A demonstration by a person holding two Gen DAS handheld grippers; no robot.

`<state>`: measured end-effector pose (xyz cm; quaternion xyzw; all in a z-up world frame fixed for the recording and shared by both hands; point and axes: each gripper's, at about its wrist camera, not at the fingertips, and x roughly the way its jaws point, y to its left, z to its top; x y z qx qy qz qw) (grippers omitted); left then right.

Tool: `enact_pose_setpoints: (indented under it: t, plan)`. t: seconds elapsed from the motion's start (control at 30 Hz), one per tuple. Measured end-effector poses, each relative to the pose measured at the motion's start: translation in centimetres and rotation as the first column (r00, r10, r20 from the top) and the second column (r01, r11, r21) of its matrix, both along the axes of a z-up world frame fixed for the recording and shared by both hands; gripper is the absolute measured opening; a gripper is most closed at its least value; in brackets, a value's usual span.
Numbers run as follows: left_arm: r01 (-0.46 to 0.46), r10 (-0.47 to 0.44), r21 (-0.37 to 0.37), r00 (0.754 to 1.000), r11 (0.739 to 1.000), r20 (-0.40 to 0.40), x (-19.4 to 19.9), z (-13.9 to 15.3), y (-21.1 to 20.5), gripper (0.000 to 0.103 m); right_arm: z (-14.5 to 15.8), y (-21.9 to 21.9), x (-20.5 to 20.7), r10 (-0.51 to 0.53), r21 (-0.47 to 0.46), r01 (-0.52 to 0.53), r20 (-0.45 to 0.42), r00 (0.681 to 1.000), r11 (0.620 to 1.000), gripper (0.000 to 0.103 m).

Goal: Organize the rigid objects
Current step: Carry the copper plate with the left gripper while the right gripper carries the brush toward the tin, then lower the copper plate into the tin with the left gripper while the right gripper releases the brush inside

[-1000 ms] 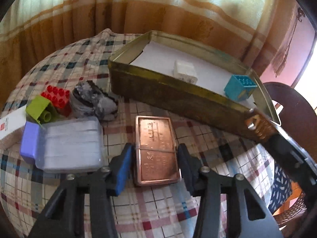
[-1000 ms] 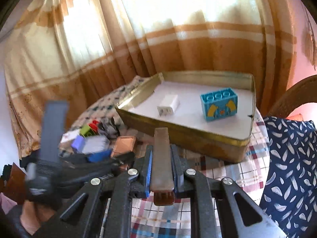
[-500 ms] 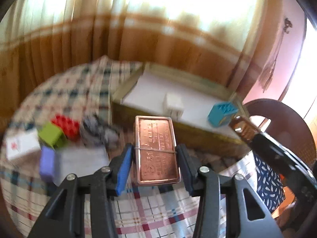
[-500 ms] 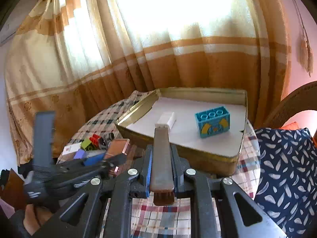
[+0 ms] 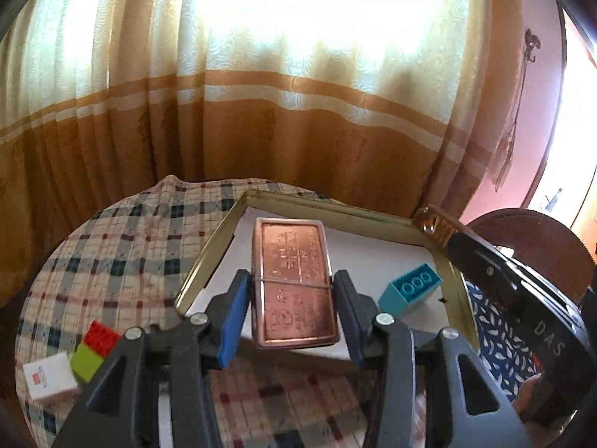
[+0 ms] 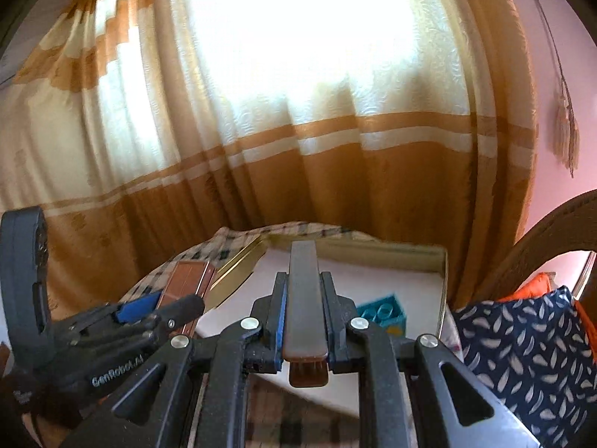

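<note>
Gripping a copper-coloured tin point(image 5: 294, 283) between its two pads, the left tool point(image 5: 293, 310) reaches forward at lower centre of the left wrist view, holding the tin lifted over the near wall of the gold tray point(image 5: 209, 257). Inside the tray, on its white liner, a teal block point(image 5: 408, 291) sits at right of centre. At right the right tool point(image 5: 522, 291) slants in with a brown piece at its tip over the tray's far right corner. On the checked bench point(image 5: 112, 254) at lower left lie a red block point(image 5: 100, 336), a green block point(image 5: 86, 362) and a white box point(image 5: 48, 380). A second ago the tin lay flat on the bench before the tray; now it is raised.

In the right wrist view, the right tool point(image 6: 304, 328) is clamped on a flat brown bar point(image 6: 304, 298) at lower centre, pointing over the tray point(image 6: 238, 272). The teal block point(image 6: 382, 313) shows just right of it. The left tool point(image 6: 156, 310) enters from lower left, carrying the tin point(image 6: 186, 280) beside the tray's left rim, higher than before.
</note>
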<state>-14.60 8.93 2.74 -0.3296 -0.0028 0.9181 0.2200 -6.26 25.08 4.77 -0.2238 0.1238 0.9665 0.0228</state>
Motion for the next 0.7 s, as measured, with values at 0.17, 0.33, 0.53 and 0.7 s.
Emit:
enact_pose_setpoints:
  t: [0.17, 0.33, 0.53, 0.7]
  plan:
    - [-0.011, 0.011, -0.022, 1.0, 1.0, 0.024, -2.6, -1.0, 1.8, 0.045, -0.8, 1.2, -2.7, -0.036, -0.009, 0.037, 0.023, 0.999, 0.999, 0.017]
    - [-0.032, 0.034, -0.039, 0.998, 0.999, 0.058, -4.6, -2.2, 2.7, 0.045, -1.9, 1.4, -4.7, -0.049, 0.008, 0.049, 0.051, 0.998, 0.999, 0.017]
    - [-0.058, 0.064, -0.077, 0.995, 0.995, 0.076, -6.0, -3.6, 3.2, 0.045, -3.5, 1.3, -6.1, -0.056, 0.013, 0.055, 0.089, 0.994, 0.998, 0.018]
    - [-0.084, 0.093, -0.128, 0.993, 0.988, 0.068, -6.0, -4.4, 3.3, 0.066, -4.7, 1.2, -6.0, -0.067, -0.003, 0.067, 0.075, 0.995, 0.998, 0.025]
